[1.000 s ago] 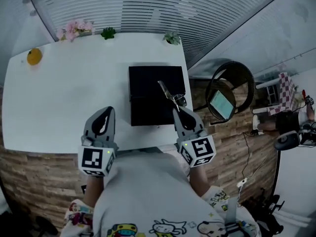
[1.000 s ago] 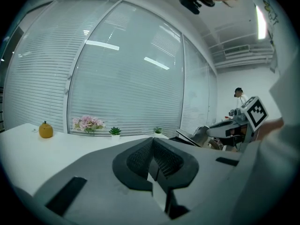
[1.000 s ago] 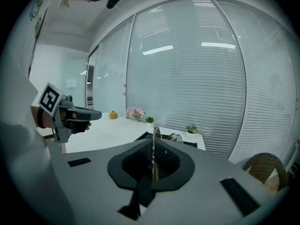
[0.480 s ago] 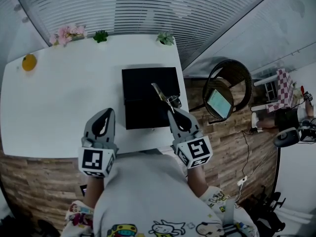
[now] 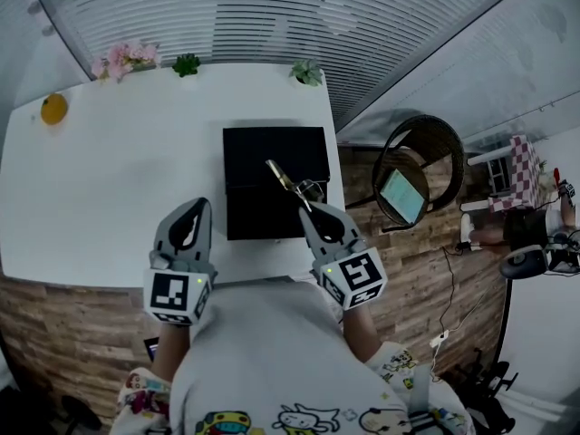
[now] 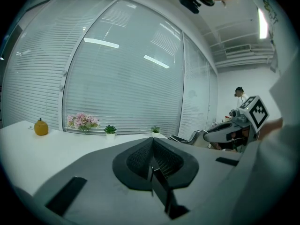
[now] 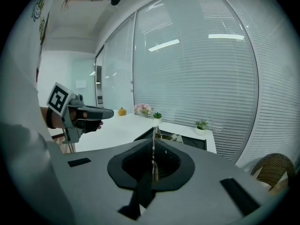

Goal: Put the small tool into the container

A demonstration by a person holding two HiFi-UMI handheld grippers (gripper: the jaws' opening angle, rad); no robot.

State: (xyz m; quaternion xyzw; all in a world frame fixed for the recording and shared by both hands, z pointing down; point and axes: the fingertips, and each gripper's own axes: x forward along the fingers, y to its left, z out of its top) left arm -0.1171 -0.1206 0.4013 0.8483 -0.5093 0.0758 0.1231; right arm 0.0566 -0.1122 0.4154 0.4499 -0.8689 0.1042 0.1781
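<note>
Left tool (image 5: 194, 208): nearest the person, over the near edge of the white counter (image 5: 109, 179) and left of the container. In the left gripper view its jaws are pressed together with nothing between them (image 6: 152, 165). It is idle.

Right tool (image 5: 309, 209): at the container's near right corner. Its jaws are clenched on a thin metal piece that stands up edge-on between them in the right gripper view (image 7: 153, 154).

Small metal implement (image 5: 288, 180): held by its near end in the right tool. Its long axis runs away from the jaws, forward and to the person's left. The free end is out over the dark inside of the container, and it seems to be raised above the container, not resting in it.

Black container (image 5: 256, 152): an open, shallow box on the counter, straight ahead of the right tool and in front of the person's right side. The right hand is clearly the nearer one.

Judgement: the implement looks already placed above the opening, so the next move probably needs only lowering and letting go.

Far edge of counter: an orange fruit (image 5: 53, 109), pink flowers (image 5: 122, 59) and two small green plants (image 5: 187, 64) stand well apart from the container.
</note>
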